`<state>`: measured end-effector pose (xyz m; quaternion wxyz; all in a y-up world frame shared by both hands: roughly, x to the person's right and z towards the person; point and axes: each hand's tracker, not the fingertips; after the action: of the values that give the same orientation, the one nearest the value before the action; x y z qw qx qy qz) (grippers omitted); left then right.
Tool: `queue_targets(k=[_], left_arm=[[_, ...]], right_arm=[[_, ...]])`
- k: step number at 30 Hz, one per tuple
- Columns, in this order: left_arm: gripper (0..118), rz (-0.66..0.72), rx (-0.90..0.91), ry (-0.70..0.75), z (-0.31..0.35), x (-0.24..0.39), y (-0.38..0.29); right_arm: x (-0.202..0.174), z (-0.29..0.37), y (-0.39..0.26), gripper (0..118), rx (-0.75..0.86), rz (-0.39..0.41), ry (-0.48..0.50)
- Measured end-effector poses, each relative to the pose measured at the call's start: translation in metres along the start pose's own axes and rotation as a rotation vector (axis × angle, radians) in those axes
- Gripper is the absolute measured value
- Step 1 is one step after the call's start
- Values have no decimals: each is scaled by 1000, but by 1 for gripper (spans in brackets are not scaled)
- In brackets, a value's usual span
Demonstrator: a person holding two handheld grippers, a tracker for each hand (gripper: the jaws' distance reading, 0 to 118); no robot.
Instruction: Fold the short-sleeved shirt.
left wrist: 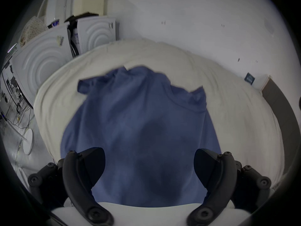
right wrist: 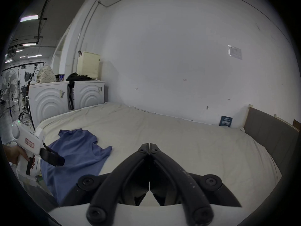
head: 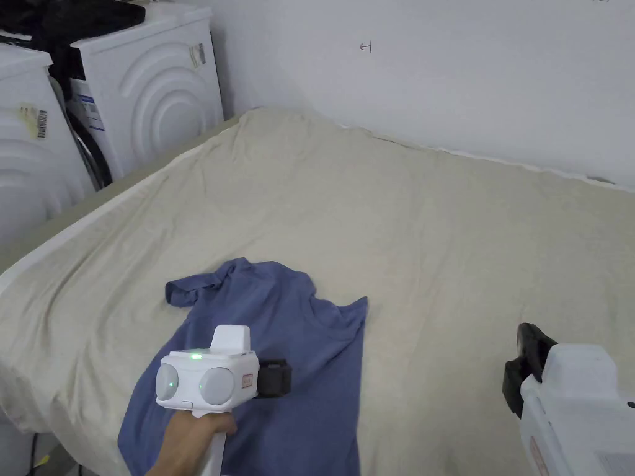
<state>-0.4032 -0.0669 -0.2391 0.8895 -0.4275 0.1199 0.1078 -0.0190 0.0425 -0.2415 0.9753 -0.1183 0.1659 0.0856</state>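
Note:
A blue short-sleeved shirt (head: 279, 347) lies spread on the beige bed sheet (head: 403, 235), collar toward the far wall, one sleeve bunched at the upper left. My left gripper (head: 276, 378) hovers just above the shirt's middle. In the left gripper view the shirt (left wrist: 138, 115) lies below that gripper (left wrist: 149, 164), whose jaws stand wide apart with nothing between them. My right gripper (head: 527, 365) hangs over bare sheet to the right of the shirt. In the right gripper view it (right wrist: 149, 146) has its jaws pressed together on nothing, and the shirt (right wrist: 76, 151) and left gripper (right wrist: 53, 157) lie off to the left.
Two white washing machines (head: 149, 93) stand by the bed's far left corner, dark clothes piled on top. A white wall (head: 434, 68) runs along the bed's far side. A grey headboard (right wrist: 268, 139) closes the right end. A fan (right wrist: 9, 84) and cables stand on the floor at left.

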Motion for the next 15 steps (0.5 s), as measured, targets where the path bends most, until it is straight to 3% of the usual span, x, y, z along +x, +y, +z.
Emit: queue_targets(k=[3,5,7,8,9,10,15], left_arm=[[105,-7,-85,16,-23,8,-13],[80,-10,-136,54,-34,11,-23],[74,-20,-49,64,-30,14,-31],[59,-15,-72,65,-30,16,-30],[37,-4,-60,41,-27,17,-29],[6,4,-19,13,-24,17,-28],[6,-13,3,1,-6,22,-23]], right_arm=[[14,3,-7,1,-24,-1,-30],[21,5,-13,1,-37,-2,-48],[29,7,-17,1,-50,-8,-59],[32,8,-18,1,-56,-8,-64],[35,10,-19,1,-62,-7,-71],[38,12,-20,1,-67,-7,-76],[57,27,-19,1,-55,-29,-109]])
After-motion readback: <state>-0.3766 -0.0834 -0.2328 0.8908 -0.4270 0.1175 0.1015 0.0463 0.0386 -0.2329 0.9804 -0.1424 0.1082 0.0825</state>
